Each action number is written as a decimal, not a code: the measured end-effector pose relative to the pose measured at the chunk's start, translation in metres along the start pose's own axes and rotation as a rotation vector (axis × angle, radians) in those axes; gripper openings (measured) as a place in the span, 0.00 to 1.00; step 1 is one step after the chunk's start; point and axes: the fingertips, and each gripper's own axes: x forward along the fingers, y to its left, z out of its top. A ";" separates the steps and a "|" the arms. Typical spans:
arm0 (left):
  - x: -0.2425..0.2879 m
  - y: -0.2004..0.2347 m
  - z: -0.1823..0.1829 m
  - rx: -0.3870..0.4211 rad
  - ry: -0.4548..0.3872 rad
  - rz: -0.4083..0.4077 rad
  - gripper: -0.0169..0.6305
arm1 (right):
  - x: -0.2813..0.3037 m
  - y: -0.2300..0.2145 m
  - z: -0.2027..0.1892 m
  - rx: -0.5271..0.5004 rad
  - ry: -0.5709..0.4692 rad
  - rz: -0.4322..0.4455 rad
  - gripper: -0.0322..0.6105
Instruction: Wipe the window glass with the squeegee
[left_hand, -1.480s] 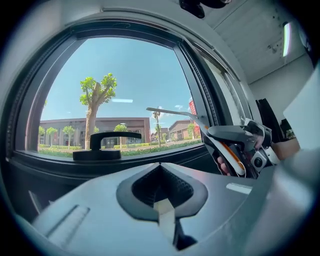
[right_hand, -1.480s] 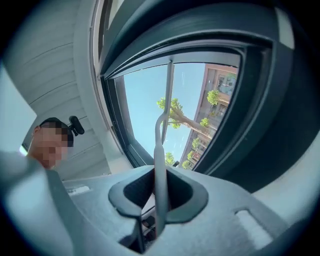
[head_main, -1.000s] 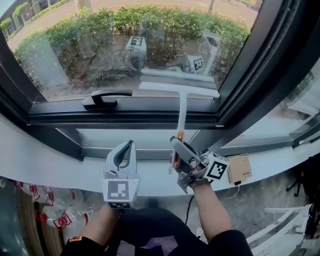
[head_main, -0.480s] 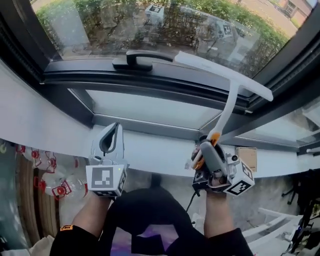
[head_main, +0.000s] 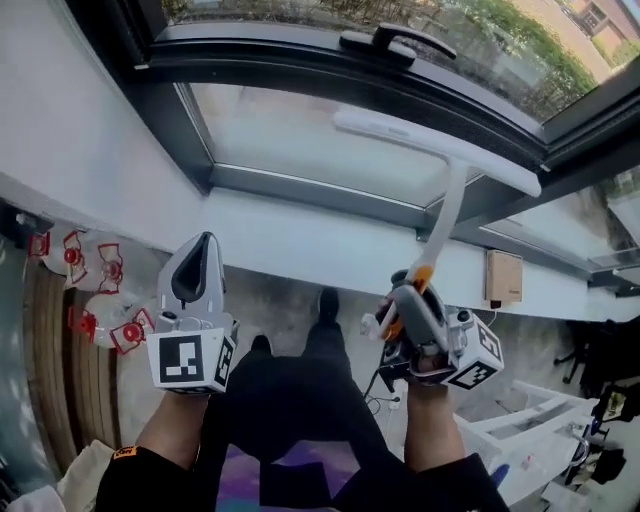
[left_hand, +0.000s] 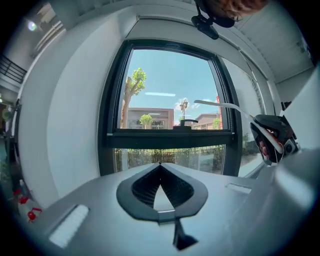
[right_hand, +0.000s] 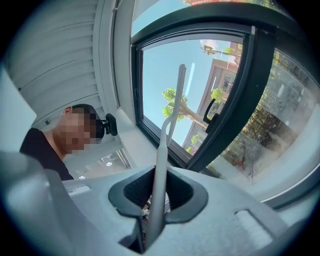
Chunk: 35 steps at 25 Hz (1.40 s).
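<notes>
A white squeegee (head_main: 447, 200) stands up from my right gripper (head_main: 415, 300), which is shut on its handle. Its long blade (head_main: 435, 150) lies slanted in front of the lower window pane (head_main: 290, 130), just under the dark crossbar; whether it touches the glass I cannot tell. In the right gripper view the handle (right_hand: 164, 145) runs straight up out of the gripper (right_hand: 156, 200), between the jaws. My left gripper (head_main: 195, 275) is shut and holds nothing, low at the left, away from the window. In the left gripper view its gripper (left_hand: 160, 166) faces the window glass (left_hand: 170, 95).
A black window handle (head_main: 398, 42) sits on the crossbar above the blade. A white sill (head_main: 300, 240) runs below the pane, with a small brown box (head_main: 503, 277) at its right. Red-printed plastic bags (head_main: 95, 300) lie on the floor at left; white furniture (head_main: 530, 420) stands at lower right.
The squeegee blade has come down from the foot of the upper pane to in front of the lower pane, now slanted. Both grippers have dropped back from the sill; the view looks steeper down.
</notes>
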 end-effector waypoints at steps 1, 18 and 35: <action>-0.014 0.007 -0.010 -0.005 0.015 -0.014 0.05 | -0.001 0.011 -0.017 0.004 -0.001 -0.017 0.12; -0.146 -0.018 -0.099 -0.073 0.128 -0.156 0.05 | -0.057 0.101 -0.136 0.050 0.090 -0.173 0.12; -0.341 -0.137 -0.100 -0.026 0.087 -0.002 0.05 | -0.222 0.202 -0.205 0.193 0.174 -0.082 0.12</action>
